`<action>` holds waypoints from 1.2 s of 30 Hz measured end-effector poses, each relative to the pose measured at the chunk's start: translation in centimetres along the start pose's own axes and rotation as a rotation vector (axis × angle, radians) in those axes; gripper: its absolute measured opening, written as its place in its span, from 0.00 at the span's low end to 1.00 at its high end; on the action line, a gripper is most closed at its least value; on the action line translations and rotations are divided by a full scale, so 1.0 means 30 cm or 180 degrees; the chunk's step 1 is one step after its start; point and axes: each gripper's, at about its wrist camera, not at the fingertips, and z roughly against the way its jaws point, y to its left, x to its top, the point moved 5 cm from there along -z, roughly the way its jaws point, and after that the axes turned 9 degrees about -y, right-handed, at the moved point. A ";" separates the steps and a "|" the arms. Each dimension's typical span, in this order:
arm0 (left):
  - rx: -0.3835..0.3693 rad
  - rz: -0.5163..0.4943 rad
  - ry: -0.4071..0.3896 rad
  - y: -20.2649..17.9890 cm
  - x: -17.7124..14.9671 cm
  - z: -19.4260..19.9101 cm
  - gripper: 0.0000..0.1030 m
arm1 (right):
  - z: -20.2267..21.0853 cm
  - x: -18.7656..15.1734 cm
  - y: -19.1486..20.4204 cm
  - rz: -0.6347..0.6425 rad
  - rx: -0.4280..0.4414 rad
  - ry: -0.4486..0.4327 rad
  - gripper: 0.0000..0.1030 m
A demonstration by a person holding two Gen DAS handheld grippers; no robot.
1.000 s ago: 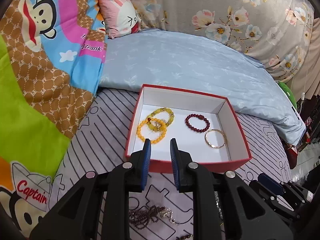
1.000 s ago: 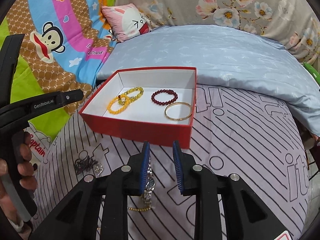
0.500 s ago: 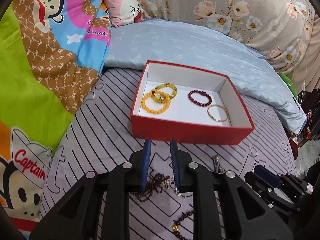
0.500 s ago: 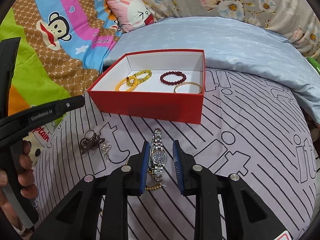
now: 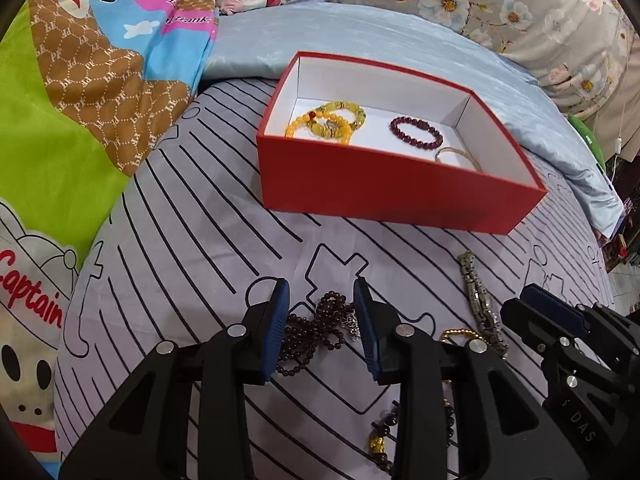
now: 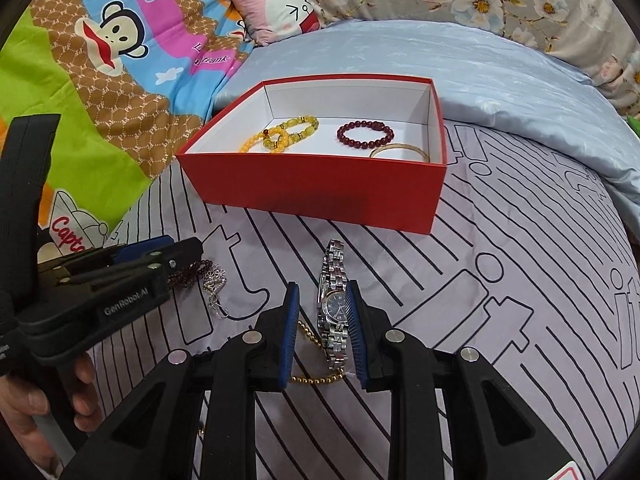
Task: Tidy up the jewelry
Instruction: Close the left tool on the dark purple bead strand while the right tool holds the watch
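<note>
Jewelry between both sets of fingers, box ahead

Jewelry lay loose on the striped sheet (image 6: 520, 264), part of it already in the red box (image 5: 384, 196). A dark beaded necklace (image 5: 316, 332) was heaped between the fingers of the left gripper (image 5: 321, 312), whose jaws had just been opening and stood moderately apart, the pads clear of the beads. A silver watch (image 6: 334, 304) lay lengthwise between the fingers of the right gripper (image 6: 322, 316), close to the right-hand pad; whether that pad touched it cannot be told, and the gap was narrow with the watch not clamped. A thin gold bead chain (image 6: 316, 376) trailed under the watch toward the fingers' base. Beyond the left fingertips stood the box, holding two yellow bead bracelets (image 5: 326, 122), a dark red bead bracelet (image 5: 416, 132) and a gold bangle (image 5: 456, 156). To the right of the left fingers, the watch and the right gripper's tips showed. Below them, near the fingers' base, lay a dark bracelet with a gold charm (image 5: 380, 440). Past the box were a pale blue quilt (image 6: 440, 56) and a cartoon-print blanket (image 6: 100, 80).
</note>
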 end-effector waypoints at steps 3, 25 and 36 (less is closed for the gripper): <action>0.0006 -0.0006 0.0039 -0.002 -0.009 -0.019 0.31 | -0.012 0.003 0.005 -0.0010 0.0014 0.0012 0.23; -0.0028 -0.0037 0.0080 -0.030 -0.021 -0.058 0.30 | -0.076 -0.017 0.001 -0.0021 -0.0011 0.0131 0.23; -0.0045 -0.0055 0.0033 -0.035 -0.014 -0.071 0.29 | -0.111 -0.032 -0.018 -0.0023 -0.0084 0.0164 0.22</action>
